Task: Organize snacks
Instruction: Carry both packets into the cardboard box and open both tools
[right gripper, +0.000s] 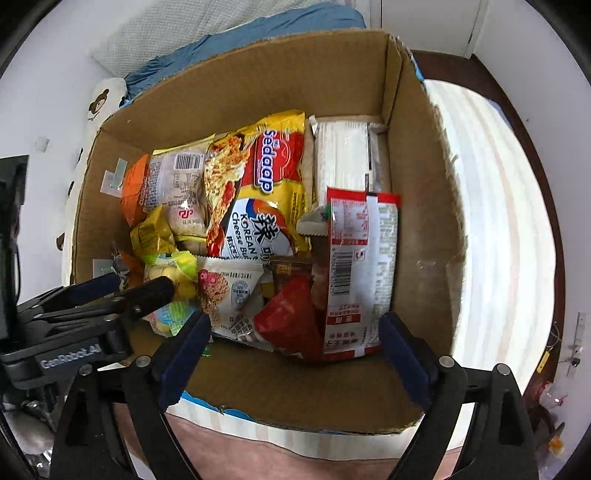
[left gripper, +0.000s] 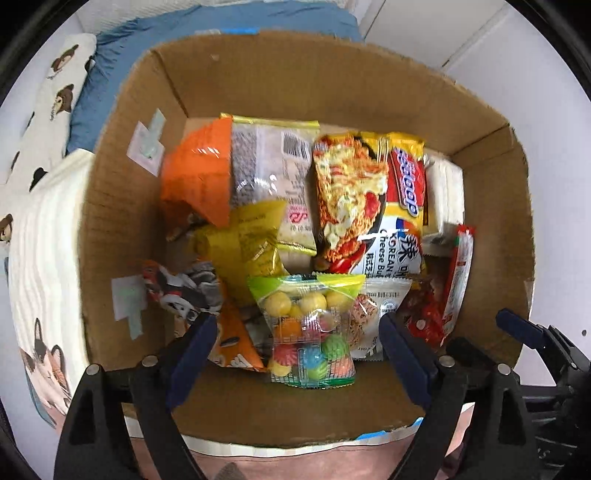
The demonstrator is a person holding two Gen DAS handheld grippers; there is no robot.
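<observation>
An open cardboard box holds several snack packets. My left gripper points down into it and is open. A clear bag of coloured candy balls lies between its blue pads, which do not touch it. My right gripper is open over a red packet and a red-and-white packet, gripping neither. A yellow Sedaap noodle packet lies in the middle. The left gripper shows at the left of the right wrist view.
An orange packet, a pale barcode packet and a white packet lie deeper in the box. The box sits on a striped white cover. A blue blanket and a bear-print cloth lie behind and to the left.
</observation>
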